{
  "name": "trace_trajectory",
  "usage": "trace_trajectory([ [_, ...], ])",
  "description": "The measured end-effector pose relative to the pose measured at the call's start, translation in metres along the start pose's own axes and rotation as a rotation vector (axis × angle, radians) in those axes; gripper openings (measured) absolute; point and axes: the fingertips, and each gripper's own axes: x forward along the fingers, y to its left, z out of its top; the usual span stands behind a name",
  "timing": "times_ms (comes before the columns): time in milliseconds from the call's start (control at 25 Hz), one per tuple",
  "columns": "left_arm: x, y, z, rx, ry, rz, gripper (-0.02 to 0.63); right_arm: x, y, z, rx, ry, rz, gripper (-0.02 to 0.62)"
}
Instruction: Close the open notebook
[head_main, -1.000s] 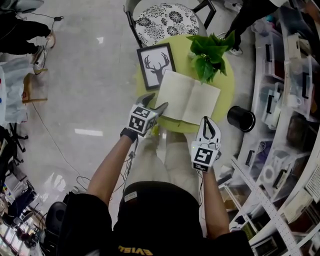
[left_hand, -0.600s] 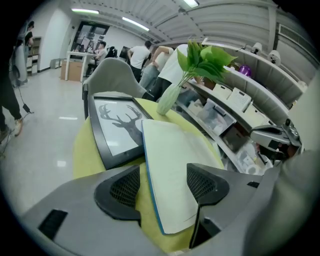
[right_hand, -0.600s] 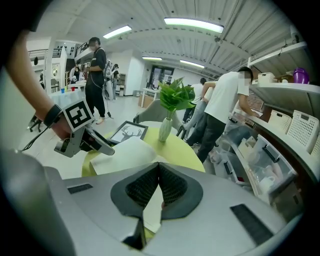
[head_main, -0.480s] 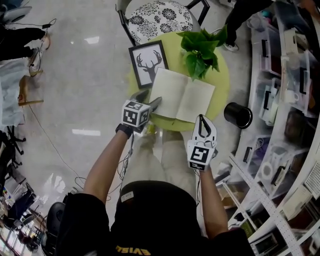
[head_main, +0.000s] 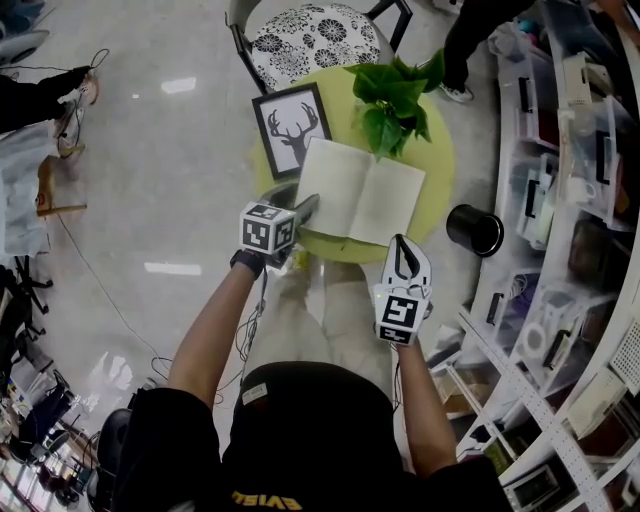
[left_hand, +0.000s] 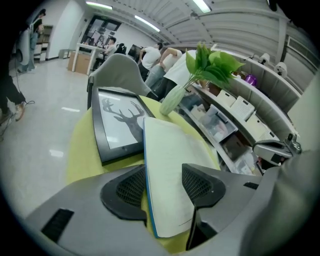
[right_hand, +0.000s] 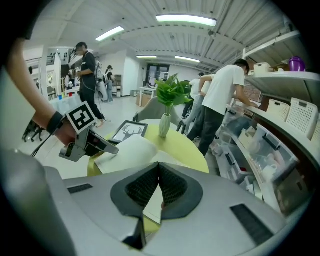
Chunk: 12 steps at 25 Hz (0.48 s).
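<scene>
So the open white-paged notebook with the thin blue cover (head_main: 358, 195) lies flat on the round lime-green table (head_main: 438, 160), right in front of both tools. The left gripper (left_hand: 165, 187) has its jaws spread either side of the left page's edge. They're closing but not pressing yet. The right gripper (head_main: 403, 246) has its jaws pressed together, tips by the right page's near edge.

Head view: way up high, looking steeply down, whole round table (head_main: 440, 160) in shot. Left gripper view: low at table edge, right up against notebook (left_hand: 165, 150), facing across table. Right gripper view: low too, slightly further back. All three share notebook, deer picture (head_main: 292, 130), plant (head_main: 395, 95).
</scene>
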Motion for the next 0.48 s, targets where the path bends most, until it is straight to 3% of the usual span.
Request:
trace_trajectory([
  [480, -0.012, 0.005, 0.008, 0.019, 0.001, 0.082, 0.114, -0.011, 0.002, -0.003, 0.093, 0.01, 0.001, 0.0],
])
